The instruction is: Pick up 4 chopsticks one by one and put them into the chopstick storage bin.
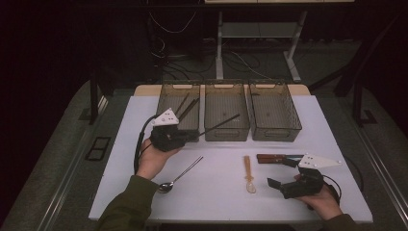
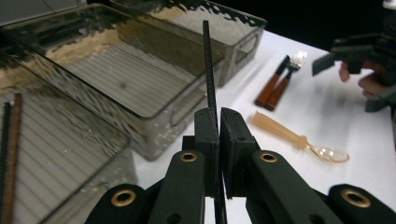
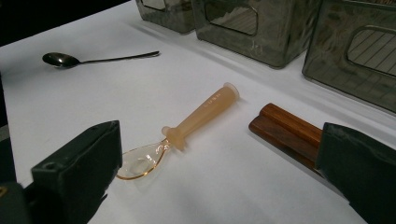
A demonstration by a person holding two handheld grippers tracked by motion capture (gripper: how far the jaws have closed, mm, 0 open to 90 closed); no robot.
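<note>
My left gripper (image 1: 192,135) (image 2: 218,114) is shut on a thin black chopstick (image 1: 221,123) (image 2: 208,70), held above the table in front of the bins. The chopstick's far end reaches over the middle bin (image 1: 226,132) (image 2: 140,112). The left bin (image 1: 166,103) holds a few chopsticks (image 1: 185,106) (image 2: 11,154). My right gripper (image 1: 281,172) (image 3: 222,154) stands open near the table's front right, low over the tabletop. Between its fingers (image 3: 79,172) I see an orange plastic spoon (image 3: 201,116) (image 1: 248,174) and two wooden handles (image 3: 285,130), none of them touched.
A third, right bin (image 1: 288,127) stands in the row at the back. A metal spoon (image 1: 178,179) (image 3: 93,58) lies at the front left. Wooden-handled cutlery (image 1: 272,158) (image 2: 275,88) lies ahead of the right gripper. The table (image 1: 216,192) is white.
</note>
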